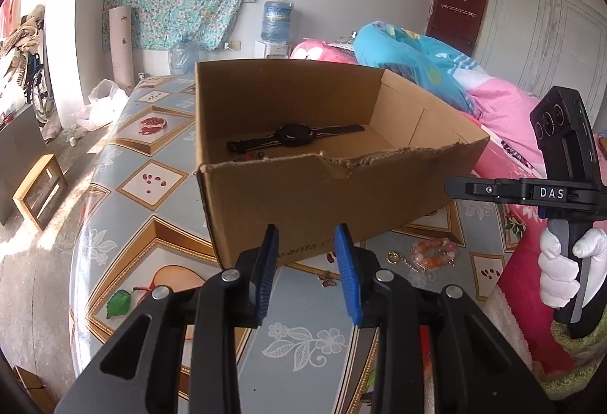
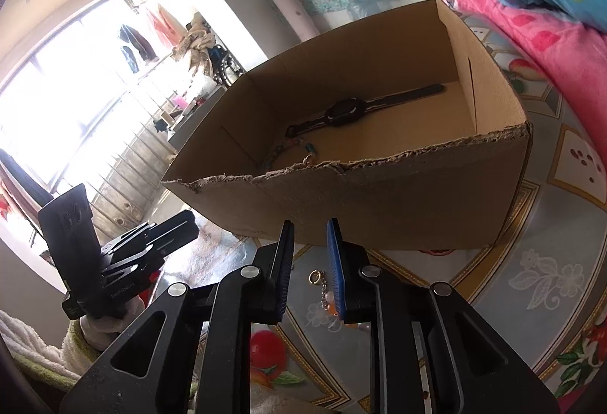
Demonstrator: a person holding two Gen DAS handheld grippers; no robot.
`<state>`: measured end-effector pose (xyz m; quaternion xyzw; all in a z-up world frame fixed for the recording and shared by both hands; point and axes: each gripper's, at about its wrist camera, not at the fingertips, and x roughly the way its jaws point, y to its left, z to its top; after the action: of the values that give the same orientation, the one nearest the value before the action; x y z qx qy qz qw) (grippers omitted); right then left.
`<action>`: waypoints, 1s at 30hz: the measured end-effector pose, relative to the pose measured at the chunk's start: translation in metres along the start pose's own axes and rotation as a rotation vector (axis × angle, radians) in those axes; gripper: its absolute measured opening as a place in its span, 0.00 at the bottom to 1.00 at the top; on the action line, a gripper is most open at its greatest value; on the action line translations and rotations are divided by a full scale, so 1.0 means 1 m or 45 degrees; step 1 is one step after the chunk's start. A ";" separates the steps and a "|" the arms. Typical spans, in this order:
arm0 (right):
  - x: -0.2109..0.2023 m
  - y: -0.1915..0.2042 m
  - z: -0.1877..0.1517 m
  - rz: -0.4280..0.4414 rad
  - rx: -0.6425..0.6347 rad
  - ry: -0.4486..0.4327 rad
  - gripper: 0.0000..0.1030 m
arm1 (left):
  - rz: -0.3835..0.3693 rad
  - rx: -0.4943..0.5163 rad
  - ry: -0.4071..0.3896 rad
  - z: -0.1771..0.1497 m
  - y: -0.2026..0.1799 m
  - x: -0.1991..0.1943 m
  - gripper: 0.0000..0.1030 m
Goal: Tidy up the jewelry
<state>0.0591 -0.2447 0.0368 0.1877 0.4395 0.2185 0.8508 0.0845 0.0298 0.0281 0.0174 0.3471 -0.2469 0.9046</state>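
An open cardboard box [image 1: 303, 194] stands on the patterned table; it also shows in the right wrist view [image 2: 398, 205]. A black wristwatch [image 1: 296, 136] lies flat inside it [image 2: 345, 112], with a beaded chain [image 2: 299, 152] near the box's front wall. A pink and orange bead bracelet [image 1: 434, 254] and a gold ring with a chain [image 1: 394, 257] lie on the table by the box. My left gripper [image 1: 306, 235] is open and empty in front of the box. My right gripper [image 2: 310, 230] is open and empty above the gold ring [image 2: 315, 276].
Pink and blue bedding [image 1: 436, 72] is piled behind and to the right of the box. The table [image 1: 151, 182] has a fruit-patterned cover; its left edge drops to the floor, where a wooden stool [image 1: 38, 186] stands. A small gold charm [image 1: 327, 279] lies by my left gripper.
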 end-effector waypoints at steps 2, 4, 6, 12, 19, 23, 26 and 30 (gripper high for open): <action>0.001 0.003 -0.009 0.021 -0.006 0.022 0.20 | -0.012 0.044 0.057 -0.009 -0.011 0.010 0.29; 0.005 0.007 -0.021 0.034 -0.001 0.054 0.20 | 0.014 0.086 0.112 -0.017 -0.020 0.022 0.29; 0.010 0.010 -0.033 0.048 0.015 0.091 0.20 | 0.045 0.121 0.138 -0.021 -0.027 0.033 0.29; 0.016 0.024 -0.054 0.059 0.005 0.140 0.20 | 0.106 0.139 0.213 -0.018 -0.024 0.063 0.28; 0.005 0.027 -0.058 0.058 -0.012 0.114 0.20 | 0.125 0.171 0.235 -0.018 -0.025 0.068 0.15; 0.002 0.026 -0.060 0.058 -0.002 0.107 0.20 | 0.124 0.186 0.236 -0.018 -0.030 0.069 0.06; 0.000 0.029 -0.061 0.057 -0.008 0.098 0.20 | 0.129 0.186 0.233 -0.018 -0.032 0.068 0.06; -0.003 0.032 -0.061 0.046 -0.026 0.084 0.20 | 0.116 0.141 0.232 -0.024 -0.028 0.062 0.06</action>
<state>0.0004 -0.2114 0.0220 0.1796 0.4616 0.2445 0.8336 0.0965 -0.0163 -0.0252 0.1054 0.4124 -0.2218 0.8773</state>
